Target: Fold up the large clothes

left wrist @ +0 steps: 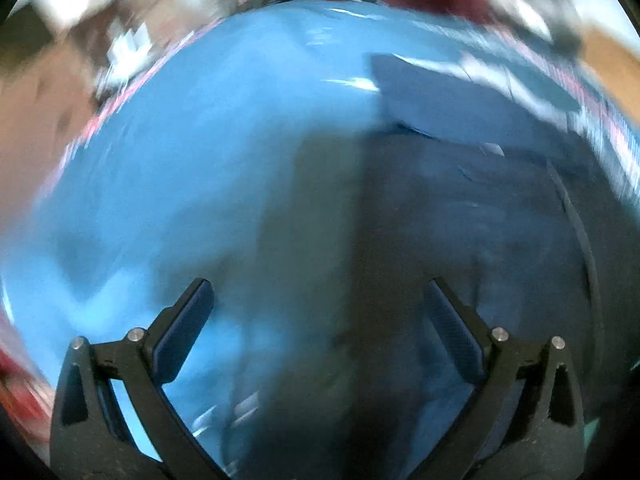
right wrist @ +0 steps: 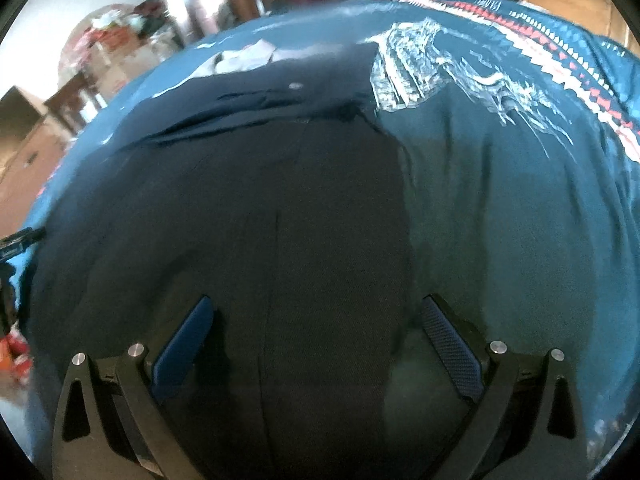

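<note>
My right gripper [right wrist: 318, 316] hangs with its blue-padded jaws spread wide and nothing between them, directly over the large dark navy cloth garment [right wrist: 280, 220], which lies spread flat ahead of and beneath it. Just to the gripper's right, the teal bedspread with a white print and a red-and-white zigzag border [right wrist: 520, 168] shows bare. My left gripper [left wrist: 320, 300] is equally wide and empty; the view is blurred, with the same garment [left wrist: 460, 208] ahead and to its right, blue bedspread [left wrist: 180, 160] to its left.
</note>
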Tool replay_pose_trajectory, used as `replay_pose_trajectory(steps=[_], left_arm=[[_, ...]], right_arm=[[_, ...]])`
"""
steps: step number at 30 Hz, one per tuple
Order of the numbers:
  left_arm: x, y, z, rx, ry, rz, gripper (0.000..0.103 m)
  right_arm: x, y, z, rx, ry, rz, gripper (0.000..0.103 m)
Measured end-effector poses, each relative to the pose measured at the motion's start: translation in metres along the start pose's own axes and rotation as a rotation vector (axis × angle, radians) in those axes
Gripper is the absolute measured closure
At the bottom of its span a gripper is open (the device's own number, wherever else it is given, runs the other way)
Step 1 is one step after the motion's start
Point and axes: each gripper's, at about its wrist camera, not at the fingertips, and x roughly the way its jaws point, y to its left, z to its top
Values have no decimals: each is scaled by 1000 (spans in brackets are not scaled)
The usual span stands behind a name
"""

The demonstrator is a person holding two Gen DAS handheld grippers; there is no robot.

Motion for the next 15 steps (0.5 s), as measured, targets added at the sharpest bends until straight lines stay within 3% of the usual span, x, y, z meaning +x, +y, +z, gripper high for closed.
replay_pose_trajectory(steps=[2,4,8,12,15], left_arm=[[-13,36,-15,-105,7,-53,0],[-24,50,-30,-113,13,-113,0],[-31,52,-54,-116,55,-284,0],[-29,49,-68,-128,79,-379,0],[-25,50,-74,-146,95,-421,0]], right_arm=[[-18,-13,-7,43,28,93,6],[-35,-26,-16,89,48,184,6],[-44,-31,-36,114,149,276,6],[-29,-15,-61,64,270,276,10],[-23,-6,-69,38,268,237,9]])
